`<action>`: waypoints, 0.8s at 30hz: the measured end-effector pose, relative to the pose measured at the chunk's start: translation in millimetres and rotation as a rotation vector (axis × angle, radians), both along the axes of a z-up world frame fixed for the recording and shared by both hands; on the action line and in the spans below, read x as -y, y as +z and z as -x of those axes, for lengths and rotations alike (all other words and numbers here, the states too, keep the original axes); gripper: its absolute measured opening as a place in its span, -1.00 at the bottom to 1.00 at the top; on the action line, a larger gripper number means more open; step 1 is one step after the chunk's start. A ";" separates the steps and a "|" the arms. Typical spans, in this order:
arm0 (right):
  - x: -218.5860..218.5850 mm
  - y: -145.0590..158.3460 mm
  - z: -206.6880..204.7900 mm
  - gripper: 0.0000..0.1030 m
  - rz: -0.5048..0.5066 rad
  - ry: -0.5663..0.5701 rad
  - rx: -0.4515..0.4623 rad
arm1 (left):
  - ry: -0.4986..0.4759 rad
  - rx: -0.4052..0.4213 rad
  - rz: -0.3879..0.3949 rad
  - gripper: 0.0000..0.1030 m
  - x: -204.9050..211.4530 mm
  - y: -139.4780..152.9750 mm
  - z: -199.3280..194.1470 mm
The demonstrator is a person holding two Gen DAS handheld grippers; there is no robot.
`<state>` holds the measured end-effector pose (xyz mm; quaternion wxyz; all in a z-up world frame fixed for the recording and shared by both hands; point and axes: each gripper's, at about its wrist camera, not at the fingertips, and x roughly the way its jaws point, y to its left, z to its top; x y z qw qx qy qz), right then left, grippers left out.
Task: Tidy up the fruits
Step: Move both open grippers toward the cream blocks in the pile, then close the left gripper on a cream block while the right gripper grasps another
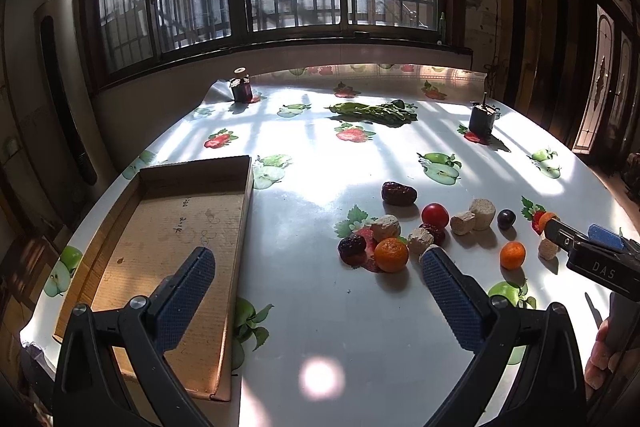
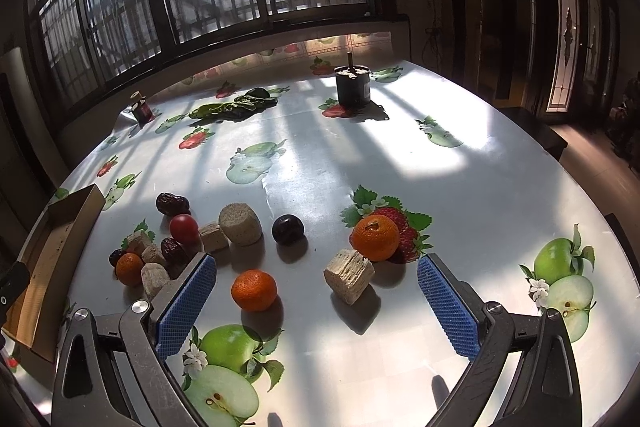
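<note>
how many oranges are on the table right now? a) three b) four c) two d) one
a, the right wrist view shows three: one orange on the printed strawberry, one between the right gripper's fingers, and one in the left cluster.

On the desk (image 1: 312,307) in your left wrist view, the cardboard tray (image 1: 168,247) lies at the near left, with the fruit cluster well apart to its right. Within that cluster, the date (image 1: 399,193) lies farthest; nearer come the tomato (image 1: 435,215), the cork pieces (image 1: 472,215) and the plum (image 1: 506,219), left to right. One mandarin (image 1: 391,255) lies nearest on the cluster's left, another mandarin (image 1: 512,255) on its right. The leafy greens (image 1: 372,113) lie far across the desk, between a jar (image 1: 241,87) at the far left and a can (image 1: 482,119) at the far right.
</note>
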<state>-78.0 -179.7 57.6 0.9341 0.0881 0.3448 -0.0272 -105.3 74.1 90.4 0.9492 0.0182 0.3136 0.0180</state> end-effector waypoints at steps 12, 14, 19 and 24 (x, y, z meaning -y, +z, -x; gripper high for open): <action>40.2 9.6 0.1 0.98 -0.039 0.008 -0.068 | -0.095 -0.180 0.189 0.96 -14.6 -28.9 -30.2; 49.5 6.0 -2.1 0.82 -0.049 0.012 -0.092 | -0.151 -0.197 0.193 0.76 -3.0 -30.1 -33.2; 59.0 -9.0 -13.1 0.27 -0.094 0.046 -0.162 | -0.306 -0.231 0.194 0.51 38.6 -32.9 -43.6; 50.7 -15.9 -21.6 0.27 -0.109 0.097 -0.184 | -0.374 -0.249 0.145 0.47 72.3 -46.4 -66.2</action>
